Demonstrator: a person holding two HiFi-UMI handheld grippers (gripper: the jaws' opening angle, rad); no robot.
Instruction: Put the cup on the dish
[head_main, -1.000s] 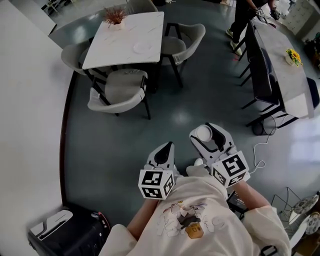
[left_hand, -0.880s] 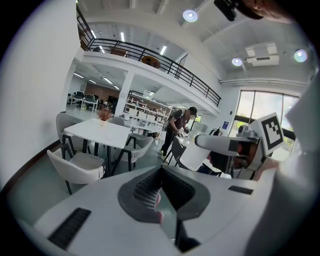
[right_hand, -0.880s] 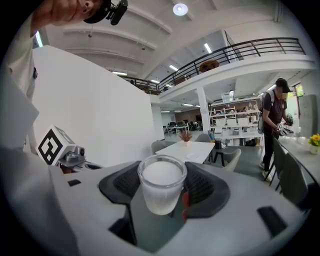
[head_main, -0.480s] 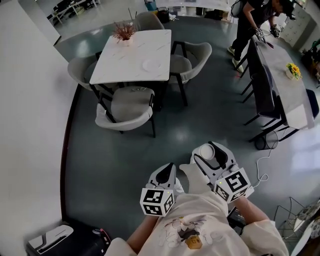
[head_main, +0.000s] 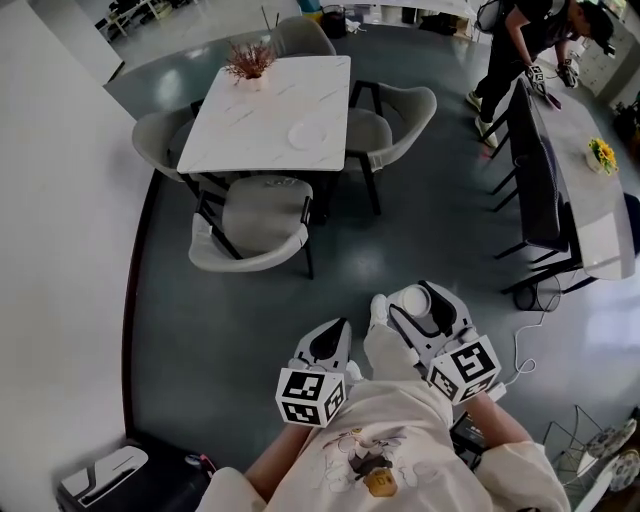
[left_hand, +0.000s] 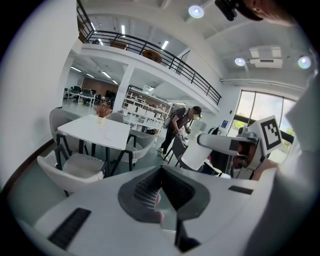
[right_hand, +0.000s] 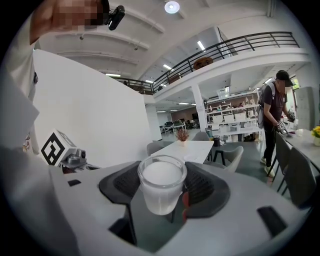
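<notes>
Shifted since the earlier frame: the white table (head_main: 255, 120) now sits a little lower and nearer the frame centre, while both grippers keep to the lower middle. Head view: right gripper (head_main: 413, 303), lower centre right, jaws clamped on the cup (head_main: 412, 297); left gripper (head_main: 335, 330) just beside it to the left, jaws together, carrying nothing. Dish (head_main: 307, 134), white, on the table's right half in the upper centre, well apart from the cup; plant (head_main: 250, 62) at the table's far corner; grey chairs (head_main: 250, 215) around it; a person (head_main: 520, 40) at upper right. Left gripper view: pads met at the tips, nothing between them; table (left_hand: 95, 131) at centre left. Right gripper view: cup centre frame, upright, a translucent tumbler with white inside, gripped across its side wall below the rim. Handling, as judged: small, light, rigid, smooth-walled and so liable to slip; possibly breakable, so a moderate squeeze at mid-wall suits it. Writing: none legible; only black-and-white square markers on the marker cubes (head_main: 310, 395), and a shirt print too small to read.
</notes>
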